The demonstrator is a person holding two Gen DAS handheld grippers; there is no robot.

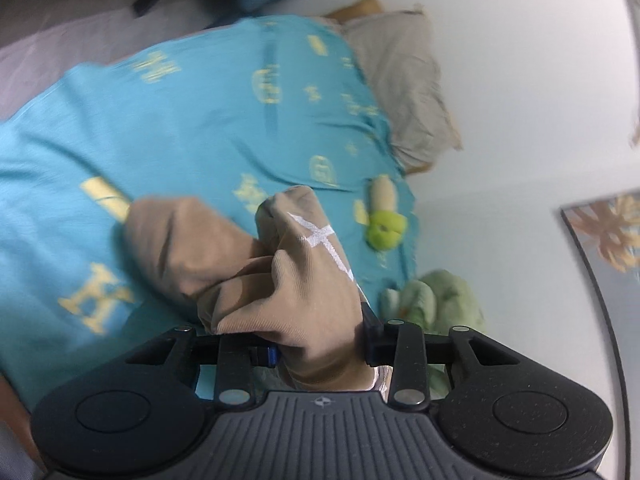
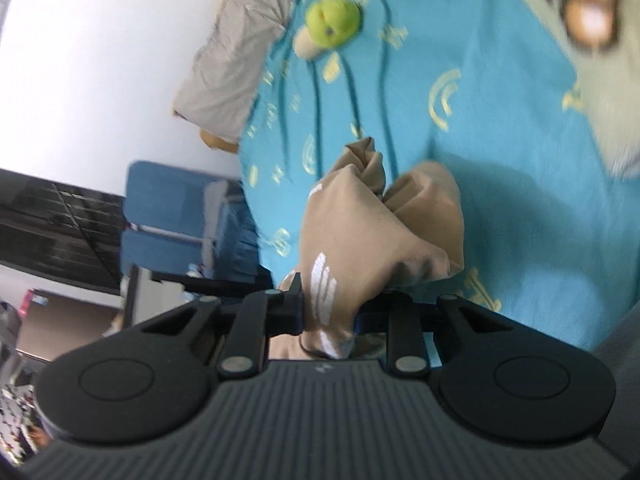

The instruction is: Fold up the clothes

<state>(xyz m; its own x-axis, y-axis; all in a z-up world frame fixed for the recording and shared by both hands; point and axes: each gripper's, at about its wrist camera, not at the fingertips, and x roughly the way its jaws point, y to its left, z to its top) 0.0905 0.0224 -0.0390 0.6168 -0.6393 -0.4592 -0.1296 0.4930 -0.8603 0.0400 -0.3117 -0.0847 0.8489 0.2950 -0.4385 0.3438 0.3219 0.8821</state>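
A tan garment with white stripe markings is bunched up above a bed covered by a turquoise sheet with yellow print. My left gripper is shut on a fold of the tan garment, which fills the gap between its jaws. The same tan garment shows in the right wrist view, hanging crumpled over the turquoise sheet. My right gripper is shut on another part of it, at the white stripes. Both views are blurred and tilted.
A grey pillow lies at the head of the bed by a white wall, also in the right wrist view. A green and beige plush toy lies on the sheet. A pale green plush sits nearby. A blue chair stands beside the bed.
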